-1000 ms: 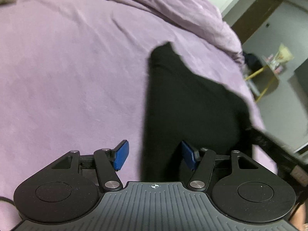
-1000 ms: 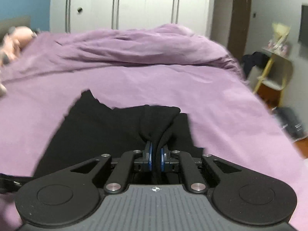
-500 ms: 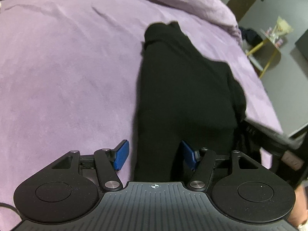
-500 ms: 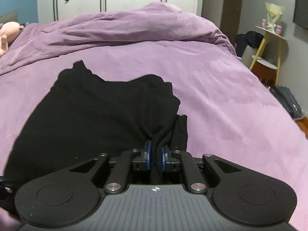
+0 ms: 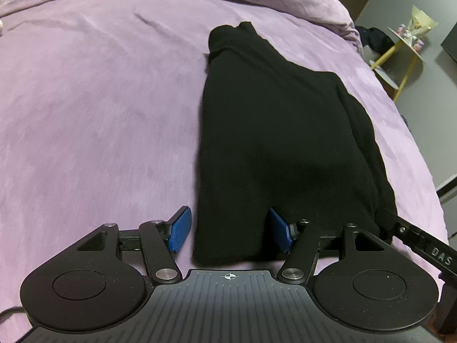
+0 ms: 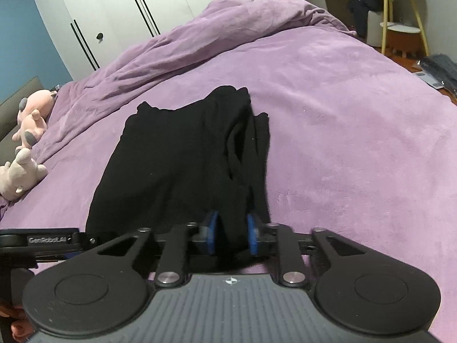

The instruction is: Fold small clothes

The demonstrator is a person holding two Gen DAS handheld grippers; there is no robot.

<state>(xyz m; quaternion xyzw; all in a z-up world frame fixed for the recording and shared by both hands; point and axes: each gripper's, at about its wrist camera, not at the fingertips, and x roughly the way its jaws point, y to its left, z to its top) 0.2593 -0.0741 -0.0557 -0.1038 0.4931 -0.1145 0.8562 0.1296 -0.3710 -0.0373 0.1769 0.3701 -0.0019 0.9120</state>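
Note:
A black garment lies folded lengthwise on the purple bed cover. My left gripper is open, its blue pads on either side of the garment's near left corner. In the right wrist view the garment stretches away from me. My right gripper is partly open, and a bunched fold of black cloth sits loosely between its blue pads. The right gripper's arm also shows at the right edge of the left wrist view.
A rumpled purple duvet is heaped at the far end of the bed. Plush toys lie at the left edge. White wardrobe doors stand behind. A yellow-legged side table stands past the bed's right side.
My right gripper's jaws have parted from tightly shut on the cloth to partly open. The lifted fold has come down over the garment, which now lies narrower. My left gripper stays open at the near corner.

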